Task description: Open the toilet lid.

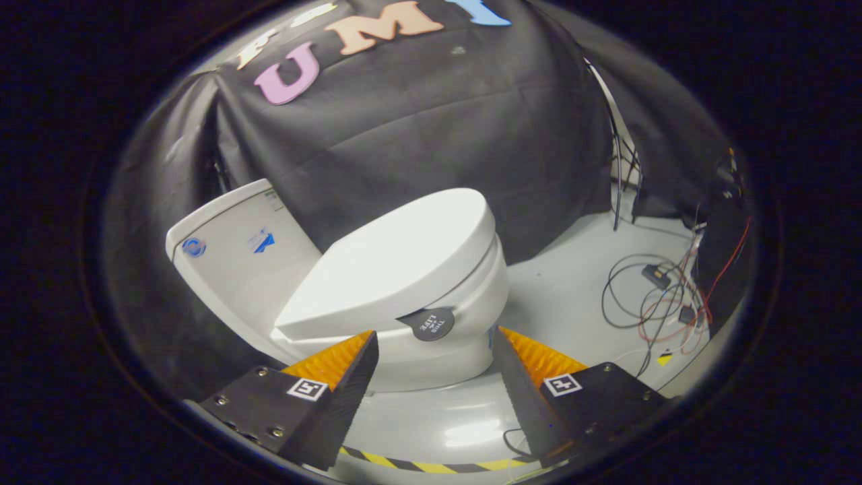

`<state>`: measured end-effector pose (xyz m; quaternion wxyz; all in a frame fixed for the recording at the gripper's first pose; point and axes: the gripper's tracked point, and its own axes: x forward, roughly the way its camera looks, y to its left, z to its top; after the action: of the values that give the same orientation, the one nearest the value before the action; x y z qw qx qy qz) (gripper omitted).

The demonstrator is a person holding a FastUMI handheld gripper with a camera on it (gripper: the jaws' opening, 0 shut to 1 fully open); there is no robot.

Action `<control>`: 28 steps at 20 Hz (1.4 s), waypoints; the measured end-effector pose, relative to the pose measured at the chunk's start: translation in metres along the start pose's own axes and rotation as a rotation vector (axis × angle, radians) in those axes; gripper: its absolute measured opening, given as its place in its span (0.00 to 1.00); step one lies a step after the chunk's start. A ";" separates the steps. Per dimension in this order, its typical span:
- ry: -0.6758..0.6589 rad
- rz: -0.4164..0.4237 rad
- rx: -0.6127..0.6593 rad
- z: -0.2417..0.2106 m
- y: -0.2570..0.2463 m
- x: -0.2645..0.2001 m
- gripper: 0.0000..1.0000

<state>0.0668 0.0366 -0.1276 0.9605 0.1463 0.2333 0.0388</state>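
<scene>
- Nearest: gripper (434,337), two fingers spread wide apart, holding nothing; bases of both cut off at the bottom of the view.
- A square printed marker on each finger block; pattern too small to make out.
- Under the fingers, pale glossy floor (572,296) with a striped tape line (431,465), partly hidden by the fingers.
- A thin dark cable loop on the floor beside the right finger, its end hidden behind it.
- Just ahead, between and beyond the fingertips: white toilet (431,350), seen tilted; foot of the bowl partly covered by the left fingertip.
- Lid (397,263) down, closed flat over the bowl, not touched by either finger.
- Small round dark tab (427,324) at the lid's front edge, hanging over the bowl, centred between the fingertips; lettering hard to read.
- Tank (229,256) behind the lid, to the left, with two small stickers; lower part hidden.
- Farther right, well apart from the toilet: tangle of wires (656,303) with small boxes on the floor; details unclear.
- Farthest: black cloth wall (417,135), draped and creased.
</scene>
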 end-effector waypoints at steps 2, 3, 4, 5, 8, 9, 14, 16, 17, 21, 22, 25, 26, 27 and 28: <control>0.028 0.002 0.030 -0.008 -0.003 0.015 1.00; 0.045 0.005 0.038 -0.013 -0.005 0.023 1.00; 0.067 0.010 0.053 -0.019 -0.005 0.027 1.00; 0.076 0.036 0.081 -0.021 0.000 0.031 1.00; 0.044 0.059 0.209 -0.010 0.003 0.043 0.72; 0.032 0.075 0.270 -0.005 0.006 0.045 0.72; 0.022 0.145 0.512 0.006 0.016 0.055 0.56; 0.024 0.067 0.547 -0.004 0.001 0.067 0.25; -0.011 0.086 0.597 0.005 -0.001 0.063 0.09; -0.002 0.126 0.650 0.005 0.003 0.059 0.01; 0.002 0.145 0.678 0.006 0.006 0.057 0.01; 0.045 0.199 0.760 0.001 0.017 0.060 0.01; 0.056 0.203 0.757 -0.003 0.022 0.060 0.01; 0.060 0.194 0.746 -0.004 0.024 0.061 0.01; 0.063 0.184 0.732 -0.005 0.024 0.060 0.01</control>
<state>0.1175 0.0692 -0.1503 0.8295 0.4990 0.2471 0.0434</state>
